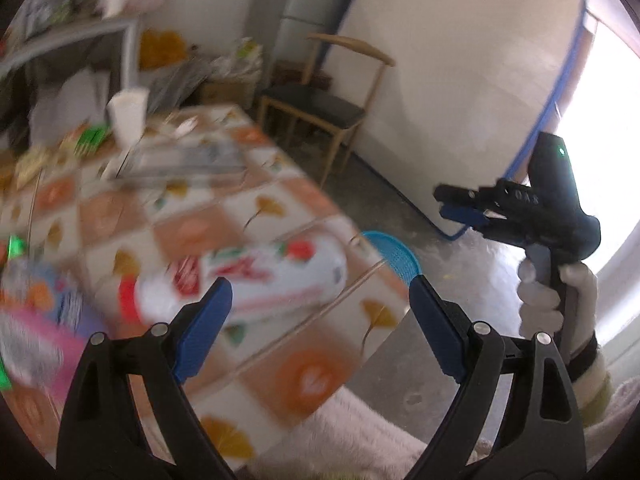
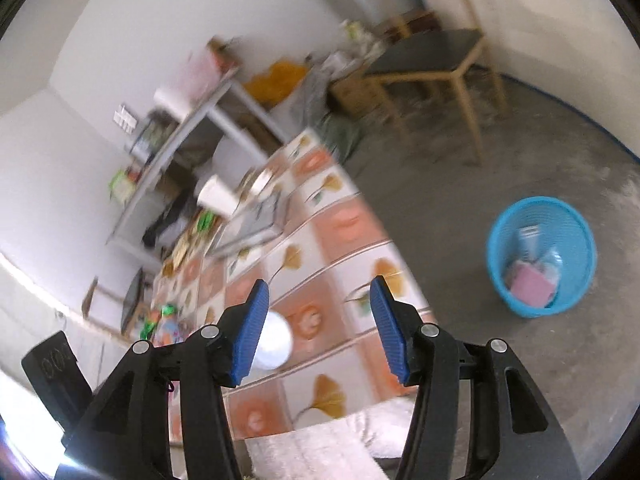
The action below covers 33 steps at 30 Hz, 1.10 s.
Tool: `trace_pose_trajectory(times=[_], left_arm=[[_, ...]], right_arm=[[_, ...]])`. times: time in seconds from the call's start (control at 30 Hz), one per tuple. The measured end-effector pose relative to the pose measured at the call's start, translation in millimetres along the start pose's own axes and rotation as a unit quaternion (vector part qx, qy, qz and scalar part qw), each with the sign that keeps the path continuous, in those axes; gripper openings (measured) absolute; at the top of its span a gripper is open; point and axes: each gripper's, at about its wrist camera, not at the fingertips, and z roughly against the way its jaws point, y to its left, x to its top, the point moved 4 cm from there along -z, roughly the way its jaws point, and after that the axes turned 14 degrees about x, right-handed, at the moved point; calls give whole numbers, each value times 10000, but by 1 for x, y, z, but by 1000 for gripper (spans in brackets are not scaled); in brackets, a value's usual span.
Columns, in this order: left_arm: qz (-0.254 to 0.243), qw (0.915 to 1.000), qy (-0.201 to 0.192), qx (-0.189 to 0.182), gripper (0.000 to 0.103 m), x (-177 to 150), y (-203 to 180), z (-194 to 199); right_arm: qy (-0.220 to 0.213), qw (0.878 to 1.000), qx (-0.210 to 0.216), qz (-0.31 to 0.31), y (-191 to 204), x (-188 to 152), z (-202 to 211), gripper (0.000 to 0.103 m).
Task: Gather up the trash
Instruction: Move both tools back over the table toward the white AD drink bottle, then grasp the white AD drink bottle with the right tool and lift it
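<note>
My left gripper (image 1: 320, 300) hangs open above the near edge of the table (image 1: 312, 376), which has a leaf-patterned cloth. Just beyond its left finger lies a white wrapper with red and green print (image 1: 256, 280), touched by nothing. At the left edge sit blurred packets, one pink (image 1: 36, 352). My right gripper (image 2: 316, 312) is open with nothing between its pads, held over the table's corner; it also shows in the left wrist view as a black tool (image 1: 464, 208) in a gloved hand (image 1: 560, 296). A blue mesh bin (image 2: 540, 256) on the floor holds pink and pale scraps.
A white paper cup (image 1: 128, 114) and a flat grey tray (image 1: 184, 160) stand further back on the table among snack wrappers. A wooden chair (image 1: 320, 100) stands beyond the table's far corner. A grey shelf (image 2: 192, 128) lines the wall. A white cap-like object (image 2: 276, 340) lies behind the right gripper's left finger.
</note>
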Motion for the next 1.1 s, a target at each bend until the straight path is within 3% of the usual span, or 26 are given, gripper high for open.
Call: trace_pose_trajectory(times=[0.1, 0.2, 0.3, 0.37, 0.4, 0.5, 0.53, 0.63, 0.73, 0.83, 1.0, 1.1], left_arm=[[405, 9986, 322, -117, 75, -23, 20, -9], [596, 9973, 428, -36, 72, -38, 31, -15], [543, 9976, 413, 90, 72, -50, 36, -16], [463, 9979, 402, 193, 72, -54, 37, -16], [426, 9980, 403, 233, 72, -56, 37, -18], [403, 9979, 424, 275, 72, -59, 38, -20], [404, 9979, 423, 278, 72, -60, 38, -20], [356, 9978, 427, 366, 72, -61, 39, -21], [339, 9976, 435, 418, 72, -61, 43, -23], [359, 9974, 453, 434, 72, -62, 46, -22], [328, 9973, 420, 511, 72, -62, 51, -20], [356, 9972, 420, 512, 72, -61, 54, -20]], right_arm=[[389, 9989, 243, 5, 18, -2, -35, 52], [775, 9962, 225, 318, 41, -5, -66, 52], [1426, 9843, 157, 1024, 69, -11, -98, 52], [1803, 9688, -64, 1699, 87, -19, -116, 54], [1980, 9590, -120, 2024, 96, -24, -124, 58], [2504, 9145, -216, 3171, 124, -47, -146, 64], [2719, 8899, -219, 3657, 134, -58, -154, 67], [3125, 8437, -326, 4353, 147, -80, -171, 67], [3473, 8243, -337, 4458, 144, -84, -184, 67], [3720, 8196, -343, 4344, 136, -85, -197, 67], [3801, 8372, -283, 3922, 128, -76, -204, 67], [3769, 8399, -299, 3894, 127, -78, -205, 67]])
